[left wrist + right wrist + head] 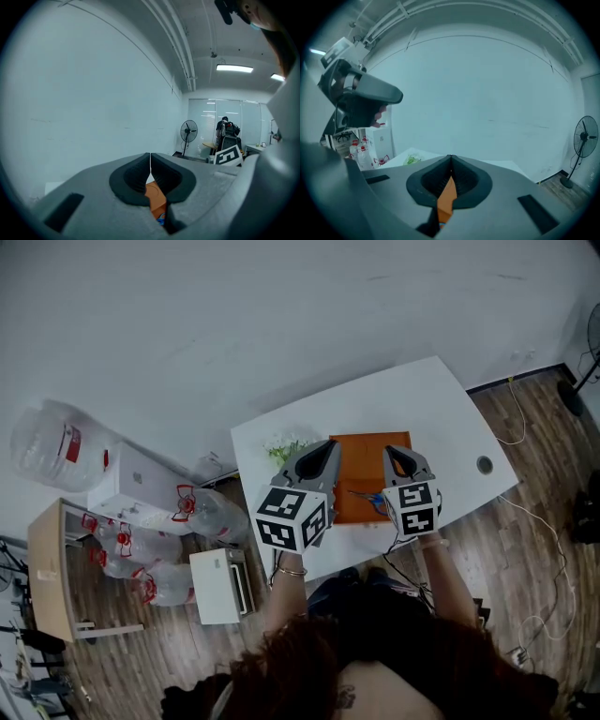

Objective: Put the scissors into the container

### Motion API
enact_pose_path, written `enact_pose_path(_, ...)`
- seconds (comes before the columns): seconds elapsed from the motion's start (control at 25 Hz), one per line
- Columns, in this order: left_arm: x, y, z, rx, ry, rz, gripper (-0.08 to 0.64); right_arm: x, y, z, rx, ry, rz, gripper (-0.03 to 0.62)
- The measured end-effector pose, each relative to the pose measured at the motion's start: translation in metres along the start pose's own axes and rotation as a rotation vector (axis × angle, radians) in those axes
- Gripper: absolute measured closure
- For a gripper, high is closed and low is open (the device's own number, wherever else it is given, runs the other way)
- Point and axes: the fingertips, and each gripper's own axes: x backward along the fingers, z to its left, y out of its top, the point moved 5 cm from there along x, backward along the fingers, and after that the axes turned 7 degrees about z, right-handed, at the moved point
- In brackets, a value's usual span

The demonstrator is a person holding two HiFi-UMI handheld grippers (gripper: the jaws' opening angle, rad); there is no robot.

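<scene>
An orange flat container (361,463) lies on the white table (441,409). The scissors (373,498), with blue handles, rest at its near edge, partly hidden behind my right gripper. Both grippers are raised well above the table. My left gripper (328,444) hangs over the container's left side, its jaws shut with nothing between them (150,161). My right gripper (392,452) hangs over the container's right side, also shut and holding nothing (450,161). A strip of the orange container (446,198) shows below the closed pads in both gripper views.
A small green and white plant (284,448) stands on the table left of the container. A round cable hole (484,464) is near the table's right end. Water bottles (141,549) and a white box (220,585) sit on the floor at left.
</scene>
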Motion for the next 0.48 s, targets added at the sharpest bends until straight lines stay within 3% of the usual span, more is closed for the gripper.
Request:
enact_pose_path(0.2,-0.007,0.005,0.002,-0.009,-0.019,-0.012,0.541,0.012,0.024,-0.008,-0.074,-0.022,-0.079,0.595)
enact_pose_path(0.48,-0.018,0.013,-0.001,-0.026,-0.038,-0.025,0.54,0.029,0.039,-0.016,-0.093,-0.065,-0.126,0.594)
